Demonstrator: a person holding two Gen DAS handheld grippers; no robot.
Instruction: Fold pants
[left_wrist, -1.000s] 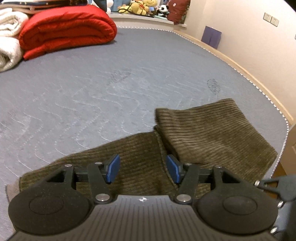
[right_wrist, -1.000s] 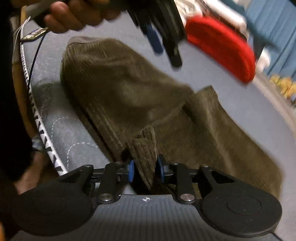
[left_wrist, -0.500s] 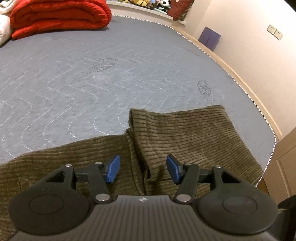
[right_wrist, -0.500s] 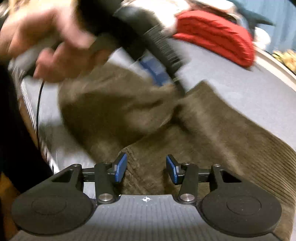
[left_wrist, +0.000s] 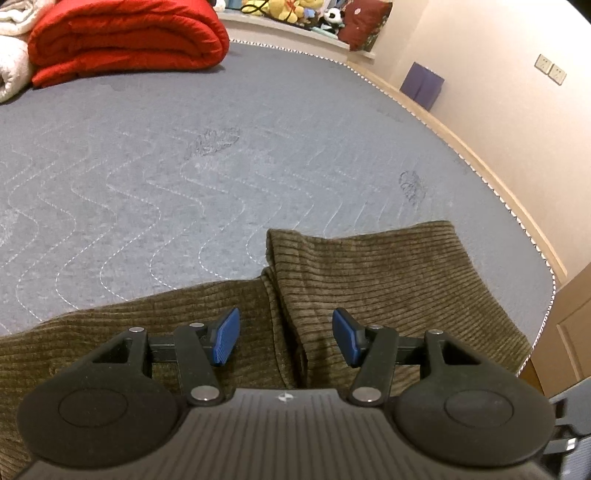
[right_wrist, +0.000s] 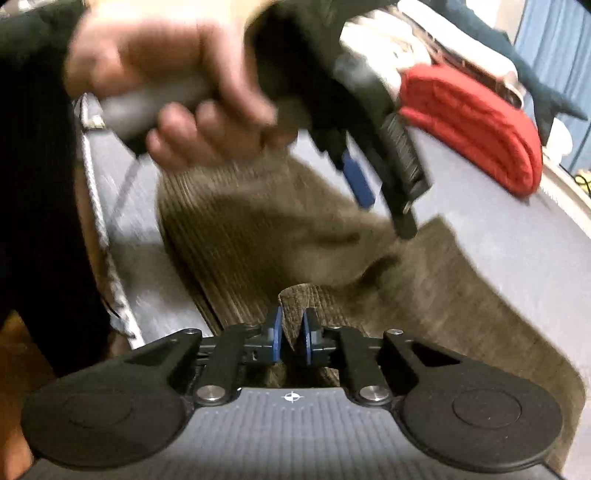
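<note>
The olive corduroy pants (left_wrist: 369, 280) lie partly folded on the grey mattress (left_wrist: 184, 147), near its right corner. My left gripper (left_wrist: 284, 336) hovers open just above them, with a fold ridge running below the gap and nothing gripped. In the right wrist view the pants (right_wrist: 443, 295) spread ahead, blurred. My right gripper (right_wrist: 291, 332) is closing, and its blue pads pinch a raised fold of the cloth. A hand (right_wrist: 177, 92) holds the left gripper (right_wrist: 369, 184) above the far part of the pants.
A rolled red blanket (left_wrist: 125, 37) and a white one (left_wrist: 11, 55) lie at the far end of the mattress. Its piped edge (left_wrist: 480, 173) runs along the right, close to the wall. Stuffed toys (left_wrist: 288, 11) and a purple box (left_wrist: 421, 85) sit beyond.
My right gripper let go of the cloth, spread, then shut again on a fold and rose slightly. The left gripper drifted a little over the pants and stayed open.
</note>
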